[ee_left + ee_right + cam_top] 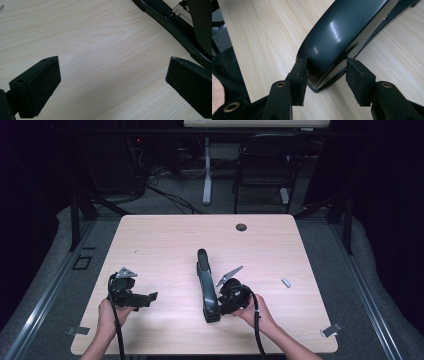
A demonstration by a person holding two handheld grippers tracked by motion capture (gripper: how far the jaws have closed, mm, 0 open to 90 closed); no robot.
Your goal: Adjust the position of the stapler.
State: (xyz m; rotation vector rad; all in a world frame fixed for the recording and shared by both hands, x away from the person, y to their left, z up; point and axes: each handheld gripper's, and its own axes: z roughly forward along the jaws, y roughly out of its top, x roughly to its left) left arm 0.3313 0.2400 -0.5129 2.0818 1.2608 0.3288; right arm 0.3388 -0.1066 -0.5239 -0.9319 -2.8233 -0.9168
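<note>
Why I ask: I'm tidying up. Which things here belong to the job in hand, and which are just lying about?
Job in hand:
- stapler, its near end between the jaws of the right gripper
- left gripper, open over the table, nothing in it

Lying about:
- small metal piece, right of the stapler
- chair, behind the table

A long dark-grey stapler (207, 287) lies flat near the table's middle, lengthwise front to back.

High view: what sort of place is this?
Likely a lab or recording workspace: a light wood table walled by dark curtains, cables on grey floor, a black stapler as the work piece.
</note>
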